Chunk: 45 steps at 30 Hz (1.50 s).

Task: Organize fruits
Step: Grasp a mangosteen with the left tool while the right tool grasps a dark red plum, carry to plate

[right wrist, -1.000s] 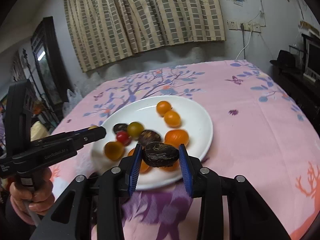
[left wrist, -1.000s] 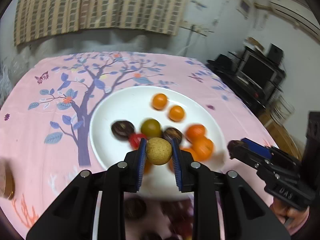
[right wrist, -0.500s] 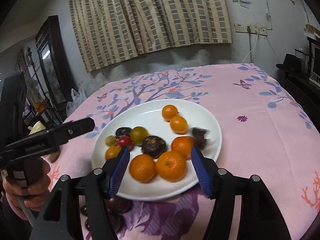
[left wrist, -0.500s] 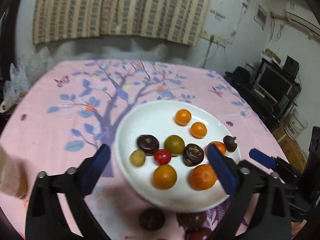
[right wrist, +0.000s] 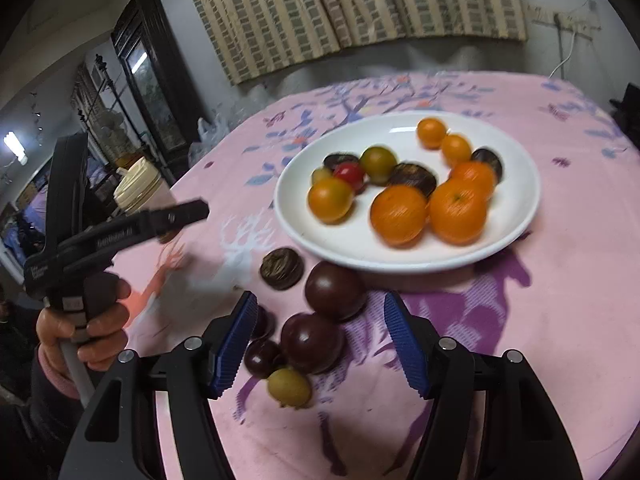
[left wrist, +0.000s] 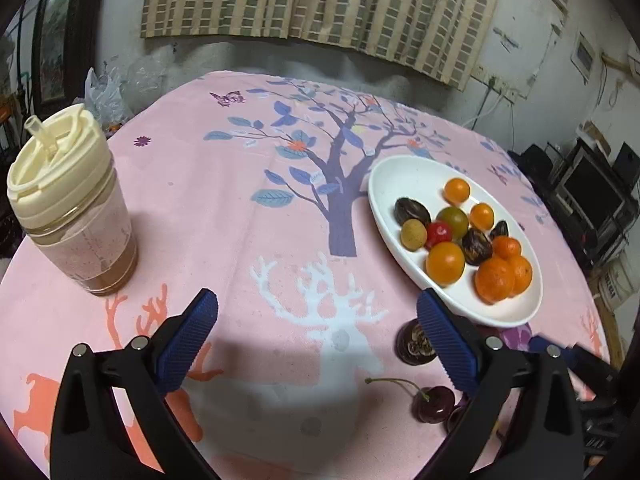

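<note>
A white plate point(left wrist: 404, 168) point(right wrist: 516, 216) holds several fruits: oranges point(right wrist: 398, 214), small tomatoes and dark chestnut-like pieces. My left gripper point(left wrist: 316, 338) is open and empty over the pink cloth, left of the plate. My right gripper point(right wrist: 320, 344) is open and empty above loose fruit in front of the plate: two dark plums point(right wrist: 334, 290), cherries point(right wrist: 262, 356), a yellow-green fruit point(right wrist: 289, 386) and a dark chestnut-like piece point(right wrist: 281, 269). A cherry point(left wrist: 434, 402) and the dark piece point(left wrist: 414, 344) lie by my left gripper's right finger.
A lidded cup with a straw point(left wrist: 68, 204) stands at the table's left edge. The round table has a pink printed cloth point(left wrist: 240, 208). The left gripper's handle and hand point(right wrist: 84, 248) show in the right wrist view. A TV stand point(left wrist: 588, 196) is beyond the right edge.
Both grippers opened and dropped their fruit onto the plate, then pulled back. The left one swung left toward the cup; the right one lowered over the loose fruit in front of the plate.
</note>
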Each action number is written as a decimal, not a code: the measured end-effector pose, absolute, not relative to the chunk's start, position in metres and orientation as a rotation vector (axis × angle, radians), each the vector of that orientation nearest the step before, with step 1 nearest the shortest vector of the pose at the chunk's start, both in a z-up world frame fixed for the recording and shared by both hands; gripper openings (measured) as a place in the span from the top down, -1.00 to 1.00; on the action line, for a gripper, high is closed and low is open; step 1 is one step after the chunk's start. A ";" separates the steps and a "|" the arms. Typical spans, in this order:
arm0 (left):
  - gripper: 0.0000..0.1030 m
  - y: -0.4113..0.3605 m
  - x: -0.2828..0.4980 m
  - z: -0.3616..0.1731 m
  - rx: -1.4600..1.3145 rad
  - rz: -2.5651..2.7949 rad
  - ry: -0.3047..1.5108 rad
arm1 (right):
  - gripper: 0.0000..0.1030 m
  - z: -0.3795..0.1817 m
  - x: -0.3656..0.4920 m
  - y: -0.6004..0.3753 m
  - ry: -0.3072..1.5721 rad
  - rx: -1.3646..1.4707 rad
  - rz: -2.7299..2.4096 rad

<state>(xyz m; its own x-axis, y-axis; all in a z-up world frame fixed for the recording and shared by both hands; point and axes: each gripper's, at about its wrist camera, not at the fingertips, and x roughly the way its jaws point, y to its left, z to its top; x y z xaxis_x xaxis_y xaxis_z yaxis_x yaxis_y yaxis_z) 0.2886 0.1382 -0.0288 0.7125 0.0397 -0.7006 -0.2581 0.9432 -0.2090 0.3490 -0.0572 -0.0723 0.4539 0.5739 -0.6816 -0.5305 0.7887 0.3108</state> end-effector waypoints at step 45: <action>0.28 0.048 0.318 -0.079 0.007 -0.150 0.934 | 0.26 -0.066 0.351 -0.083 0.879 0.144 0.649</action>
